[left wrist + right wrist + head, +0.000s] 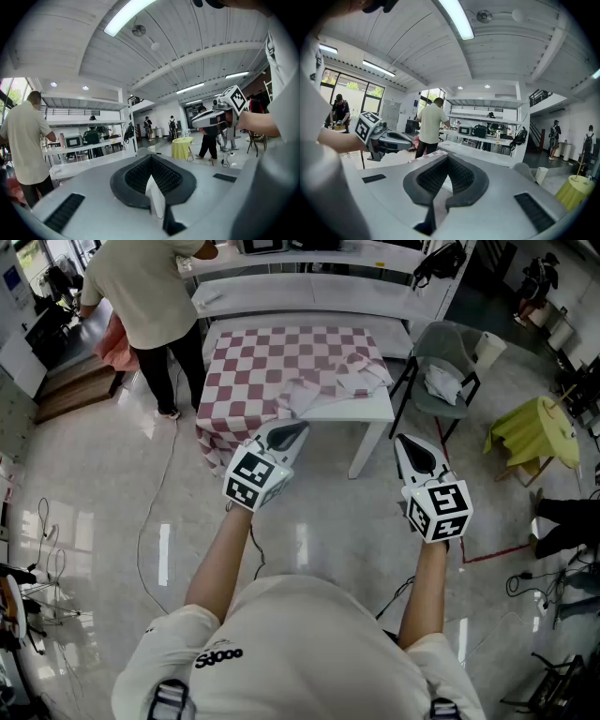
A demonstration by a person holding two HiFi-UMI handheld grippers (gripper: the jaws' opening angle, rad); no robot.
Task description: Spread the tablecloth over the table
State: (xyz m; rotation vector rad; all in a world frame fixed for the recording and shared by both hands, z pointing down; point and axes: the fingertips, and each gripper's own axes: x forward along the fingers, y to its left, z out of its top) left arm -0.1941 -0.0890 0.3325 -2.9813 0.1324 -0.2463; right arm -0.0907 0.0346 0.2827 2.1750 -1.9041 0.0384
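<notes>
Red-white checked tablecloth (272, 362) lies on white rectangular table (361, 409), bunched at near right corner, bare top showing there. Left gripper (287, 434) & right gripper (413, 453) are short of it over glossy pale tiled floor (94, 493), jaws closed, nothing held. Workshop rm: long white bench (319, 287) behind, grey chair (441, 348) at right. No legible writing.

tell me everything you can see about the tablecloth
The tablecloth is a red-and-white checked fabric lying on the white table. It lies flat over the far and left parts and hangs down the near left side, but is bunched and folded back at the near right, showing a pale underside and leaving that corner bare. Only the table touches it.
</notes>
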